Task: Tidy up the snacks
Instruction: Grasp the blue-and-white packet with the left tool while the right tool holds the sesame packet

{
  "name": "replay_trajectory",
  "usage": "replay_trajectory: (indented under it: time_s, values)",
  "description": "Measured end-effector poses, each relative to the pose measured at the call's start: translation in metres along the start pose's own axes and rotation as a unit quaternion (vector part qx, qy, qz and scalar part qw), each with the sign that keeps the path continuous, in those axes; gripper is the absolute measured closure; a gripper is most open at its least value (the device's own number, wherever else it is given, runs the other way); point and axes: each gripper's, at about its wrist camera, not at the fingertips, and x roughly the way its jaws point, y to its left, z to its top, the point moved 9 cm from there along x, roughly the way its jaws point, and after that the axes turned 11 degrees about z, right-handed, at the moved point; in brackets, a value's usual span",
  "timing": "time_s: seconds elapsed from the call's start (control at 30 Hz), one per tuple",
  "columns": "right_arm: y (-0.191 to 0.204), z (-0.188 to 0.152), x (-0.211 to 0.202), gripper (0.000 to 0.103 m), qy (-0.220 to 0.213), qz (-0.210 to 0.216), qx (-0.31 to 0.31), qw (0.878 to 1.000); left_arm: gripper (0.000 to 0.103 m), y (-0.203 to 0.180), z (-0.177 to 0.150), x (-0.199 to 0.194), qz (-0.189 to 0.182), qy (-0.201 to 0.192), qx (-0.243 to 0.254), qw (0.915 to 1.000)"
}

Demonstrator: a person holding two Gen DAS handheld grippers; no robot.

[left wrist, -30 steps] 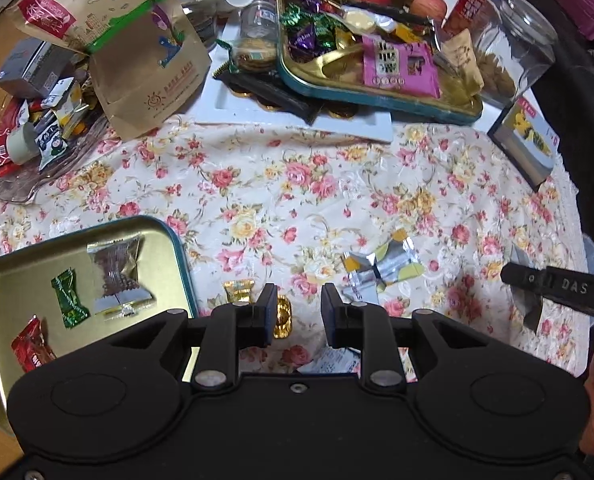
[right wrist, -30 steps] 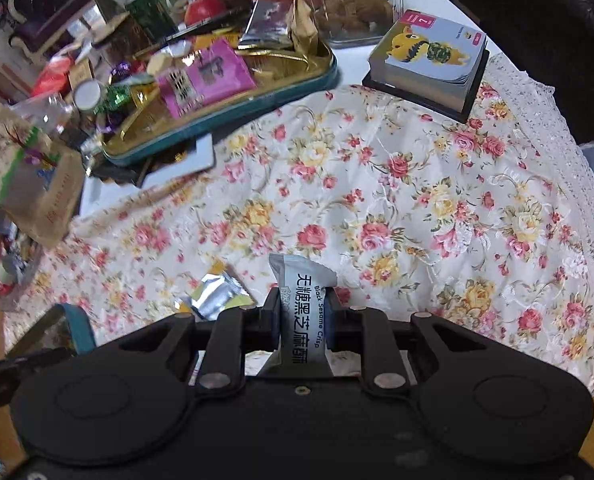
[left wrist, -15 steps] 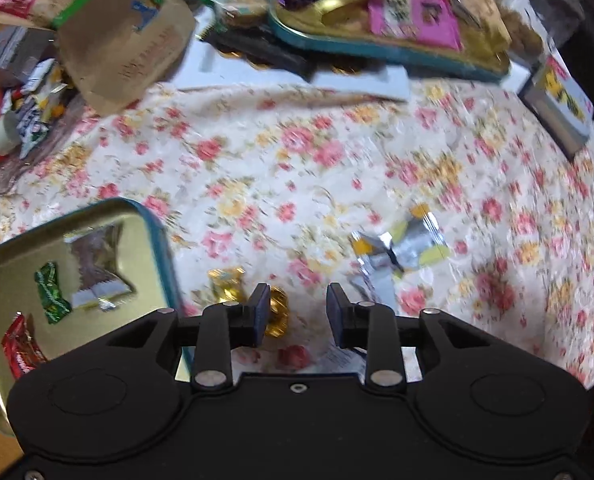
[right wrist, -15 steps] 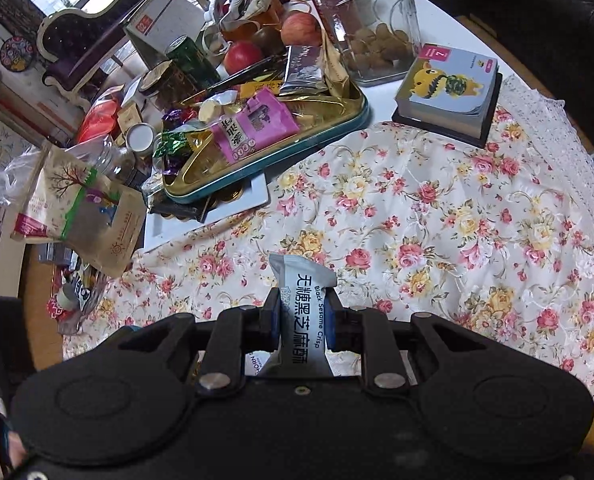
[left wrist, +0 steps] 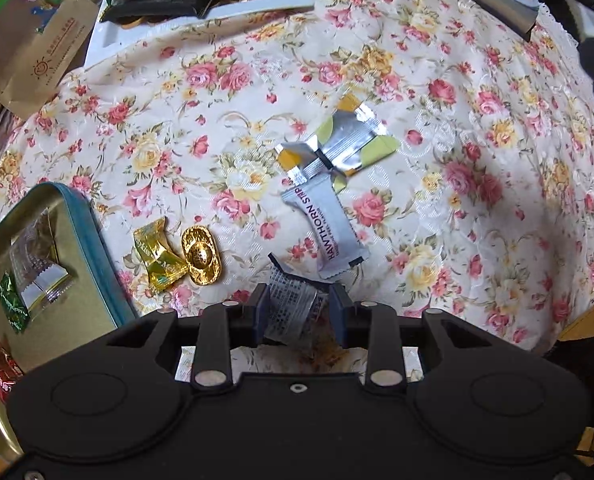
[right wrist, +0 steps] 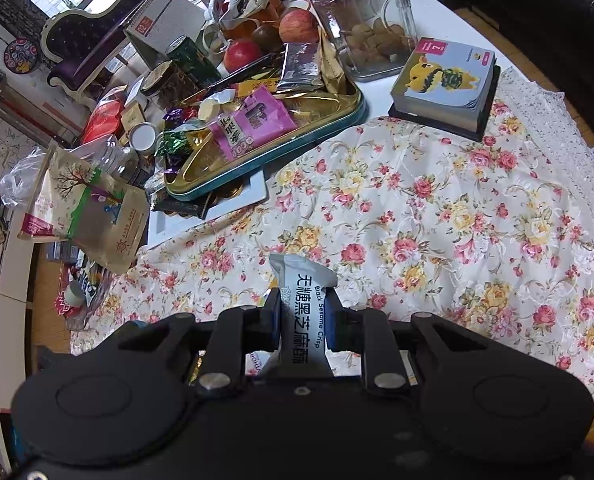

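Note:
My left gripper [left wrist: 297, 310] hangs low over the floral cloth, jaws open on either side of a clear printed snack packet [left wrist: 291, 312] that lies between them. A white hawthorn strip packet [left wrist: 329, 228], a silver and yellow wrapper [left wrist: 345, 144], a gold ingot candy [left wrist: 201, 256] and a gold wrapped candy [left wrist: 157, 256] lie ahead. A gold tin tray [left wrist: 81, 240] with a teal rim holds a few candies at the left. My right gripper [right wrist: 303, 316] is shut on a white black sesame crisp packet [right wrist: 305, 304], held above the cloth.
A larger tin tray [right wrist: 337, 128] full of snacks sits at the back with a glass jar [right wrist: 361, 20], apples [right wrist: 297, 26], a brown paper bag [right wrist: 93, 216] and a small book [right wrist: 445, 80]. The lace table edge [right wrist: 569, 136] runs along the right.
My left gripper has dropped lower and moved right, from the gold candies to straddle the clear packet. My right gripper has risen, still holding the sesame crisp packet.

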Motion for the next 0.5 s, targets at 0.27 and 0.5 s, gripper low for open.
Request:
replay_trajectory:
  time_s: [0.27, 0.5]
  values:
    - [0.002, -0.002, 0.004, 0.081, 0.006, 0.000, -0.002, 1.000, 0.054, -0.002, -0.001, 0.009, -0.001, 0.002, -0.012, 0.9999]
    - [-0.001, 0.001, 0.005, 0.081, 0.001, -0.007, 0.004, 1.000, 0.049, -0.012, 0.001, 0.017, 0.003, 0.007, -0.013, 0.9999]
